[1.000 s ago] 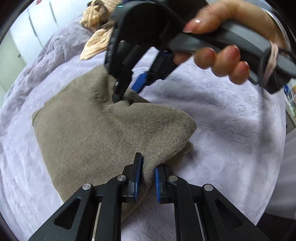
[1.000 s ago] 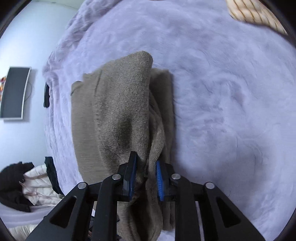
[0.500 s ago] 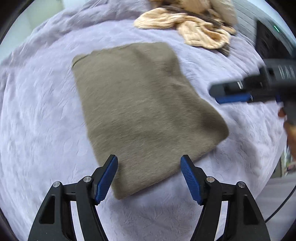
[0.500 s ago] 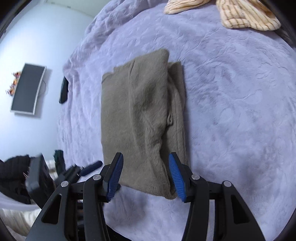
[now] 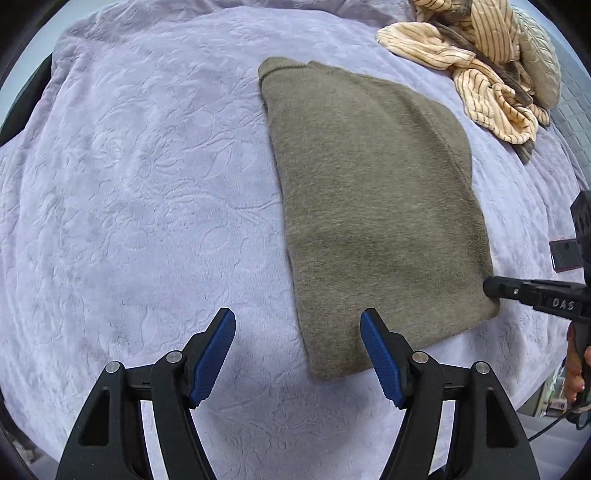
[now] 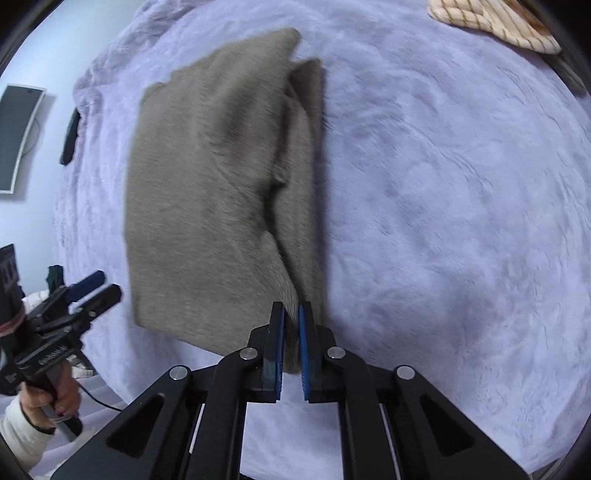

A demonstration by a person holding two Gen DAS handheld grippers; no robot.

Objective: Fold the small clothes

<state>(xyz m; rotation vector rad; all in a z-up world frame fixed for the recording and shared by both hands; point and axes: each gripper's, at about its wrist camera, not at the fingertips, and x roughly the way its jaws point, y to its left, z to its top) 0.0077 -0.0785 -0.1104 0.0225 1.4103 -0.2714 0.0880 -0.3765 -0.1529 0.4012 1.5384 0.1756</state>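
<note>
A folded olive-brown knit garment lies flat on the lavender bedspread. My left gripper is open and empty, just off the garment's near-left corner. My right gripper is shut on the garment's near right edge, where folded layers bunch up. In the left wrist view the right gripper's fingers meet the garment's right corner. In the right wrist view the left gripper shows at the left, open, beside the garment.
A heap of cream striped clothes lies at the far right of the bed, also in the right wrist view. A dark panel hangs on the wall at left.
Both grippers let go of the garment and it dropped flat. The left gripper drew back and stays open. The right gripper has shut again on the garment's near edge.
</note>
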